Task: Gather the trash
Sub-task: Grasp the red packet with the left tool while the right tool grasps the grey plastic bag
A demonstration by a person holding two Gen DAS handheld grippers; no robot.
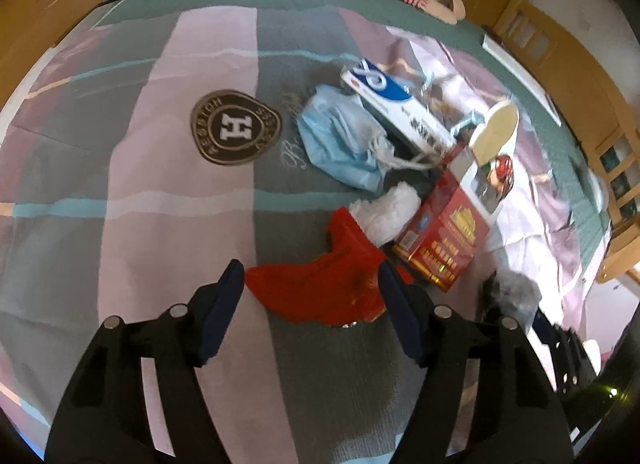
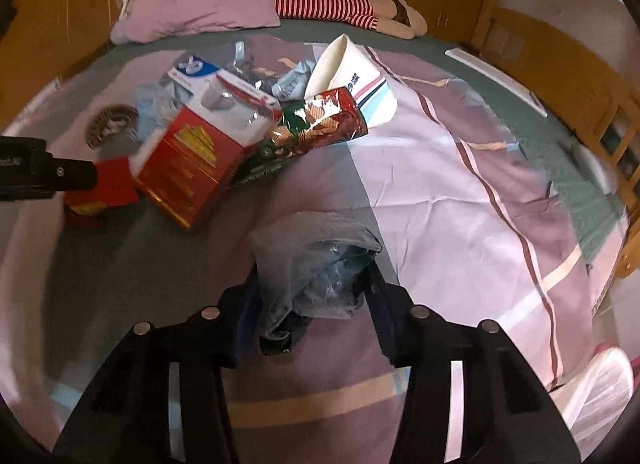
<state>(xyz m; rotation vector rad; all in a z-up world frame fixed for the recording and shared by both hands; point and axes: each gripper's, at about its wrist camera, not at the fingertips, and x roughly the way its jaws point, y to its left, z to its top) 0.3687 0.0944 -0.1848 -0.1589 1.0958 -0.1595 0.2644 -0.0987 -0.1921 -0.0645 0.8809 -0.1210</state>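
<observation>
The left gripper (image 1: 312, 276) is nearest the left wrist camera. Its jaws stand part-way spread, one on each side of a crumpled red wrapper (image 1: 316, 288) lying on the bedspread (image 1: 120, 224). The right pad appears to touch the wrapper's edge; the left pad stands just clear of the wrapper's other tip, so no pinch is confirmed. The wrapper's long axis runs across the gap, from pad to pad, and it lies straight ahead of the claw.

The right gripper (image 2: 312, 276) is narrowed around a grey-blue plastic bag (image 2: 316, 264), which bunches up between both pads and looks pinched.

The remaining trash sits in a cluster toward the pillow end of the bed, beyond the red wrapper: a red carton (image 1: 444, 232), a white tissue wad (image 1: 384, 212), a blue face mask (image 1: 340, 140), a blue-and-white box (image 1: 392, 108), a snack packet (image 2: 316, 124) and a paper cup (image 2: 348, 76).

Judgement: the left hand is nearer the wrapper. Because the wrapper spans the jaws lengthwise, closing would crumple it end to end.
</observation>
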